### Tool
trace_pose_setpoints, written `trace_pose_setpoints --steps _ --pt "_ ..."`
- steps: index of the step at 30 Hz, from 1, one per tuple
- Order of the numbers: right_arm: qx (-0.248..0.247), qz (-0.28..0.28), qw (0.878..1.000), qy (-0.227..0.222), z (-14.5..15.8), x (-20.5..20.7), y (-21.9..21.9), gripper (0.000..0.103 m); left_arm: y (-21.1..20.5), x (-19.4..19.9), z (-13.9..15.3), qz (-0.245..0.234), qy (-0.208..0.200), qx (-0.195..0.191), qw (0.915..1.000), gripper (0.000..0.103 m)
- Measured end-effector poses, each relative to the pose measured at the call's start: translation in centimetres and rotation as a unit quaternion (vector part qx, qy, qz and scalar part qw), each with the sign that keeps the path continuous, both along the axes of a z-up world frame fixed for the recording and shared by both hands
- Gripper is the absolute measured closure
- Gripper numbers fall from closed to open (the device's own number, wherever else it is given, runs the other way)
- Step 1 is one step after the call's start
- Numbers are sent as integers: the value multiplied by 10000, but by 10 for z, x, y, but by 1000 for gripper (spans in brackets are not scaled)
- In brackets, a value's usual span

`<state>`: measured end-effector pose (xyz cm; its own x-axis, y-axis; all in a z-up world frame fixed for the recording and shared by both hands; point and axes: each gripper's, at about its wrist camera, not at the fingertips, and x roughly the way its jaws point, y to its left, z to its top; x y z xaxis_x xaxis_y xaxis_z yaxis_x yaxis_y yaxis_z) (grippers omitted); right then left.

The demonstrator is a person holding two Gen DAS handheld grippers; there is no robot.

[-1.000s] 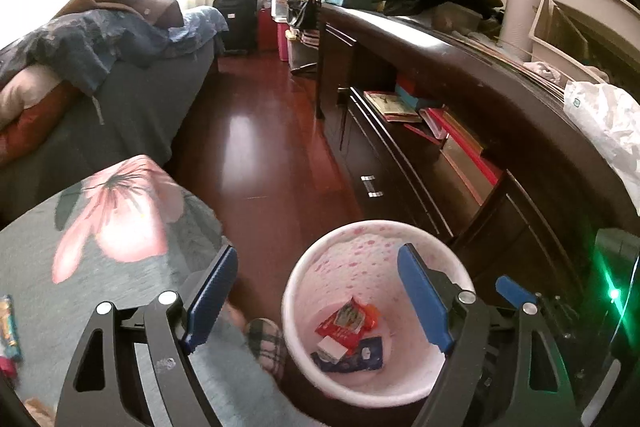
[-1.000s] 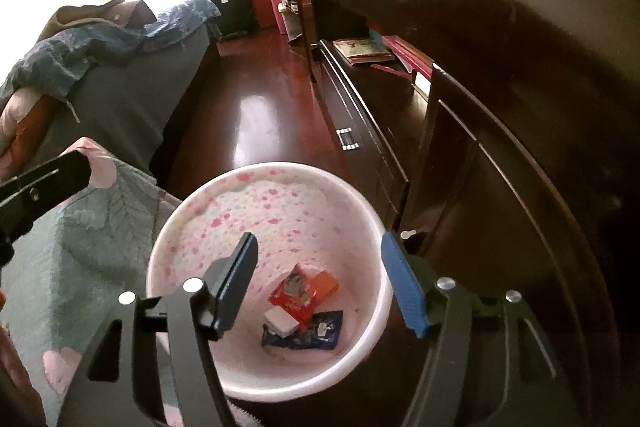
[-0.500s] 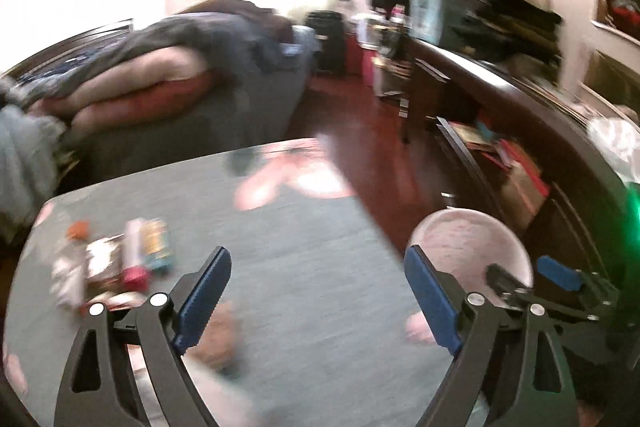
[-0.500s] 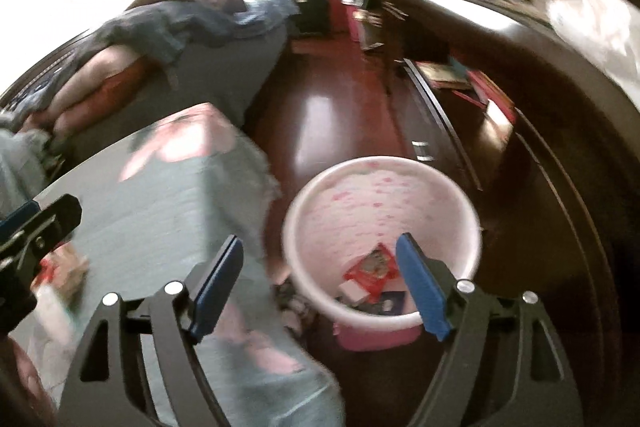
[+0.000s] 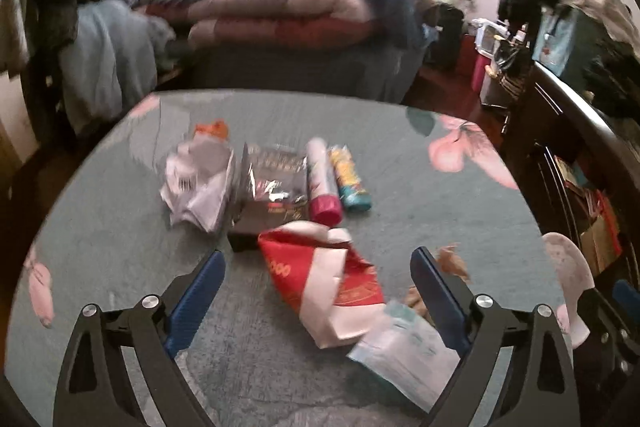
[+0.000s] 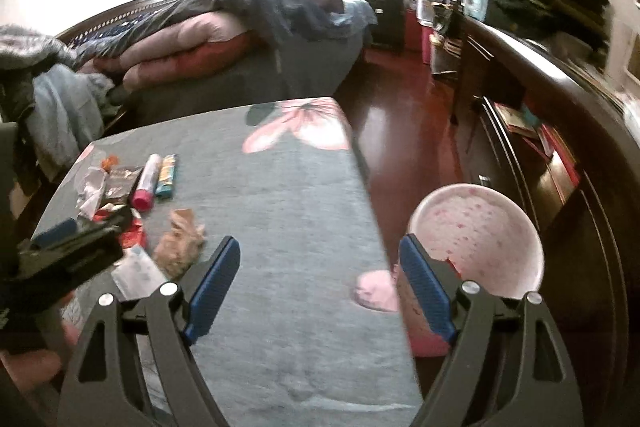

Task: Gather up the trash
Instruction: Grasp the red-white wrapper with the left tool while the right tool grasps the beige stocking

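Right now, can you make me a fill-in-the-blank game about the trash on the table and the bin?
1. The left gripper has its jaws ____ above the red and white wrapper.
2. The cap of the white tube is ____.
3. The pink spotted bin stands on the ____ beside the table.
4. The right gripper holds ____.

Missing words: open; pink; floor; nothing

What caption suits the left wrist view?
Open left claw hovers over a red-and-white wrapper among litter on the floral tablecloth, pink bin at right.
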<state>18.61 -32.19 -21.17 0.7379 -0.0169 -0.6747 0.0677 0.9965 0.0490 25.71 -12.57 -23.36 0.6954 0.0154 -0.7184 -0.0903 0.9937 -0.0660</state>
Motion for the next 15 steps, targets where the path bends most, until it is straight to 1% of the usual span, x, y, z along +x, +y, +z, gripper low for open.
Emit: trace_pose_setpoints --steps 3,5,6,7,10,12,15 --pt "-93 129 9998 101 -5 12 15 20 10 8 -11 84 154 -253 9995 12" --pt "-134 174 9997 142 -7 17 22 20 14 13 -18 81 281 -430 9986 35" --pt "-147 193 9996 163 -9 19 25 20 16 15 -20 54 346 -490 9982 40" --pt "-151 206 9995 185 -10 21 27 20 18 18 -25 -3 457 -594 9972 52" --pt "-171 252 9992 255 -14 28 36 20 23 13 -23 -36 346 -537 9980 54" --pt "-177 293 9990 294 -16 32 43 20 30 11 -21 -46 310 -680 9972 54" --pt "-110 428 9984 351 -19 40 57 20 47 5 -11 117 115 -681 9975 54"
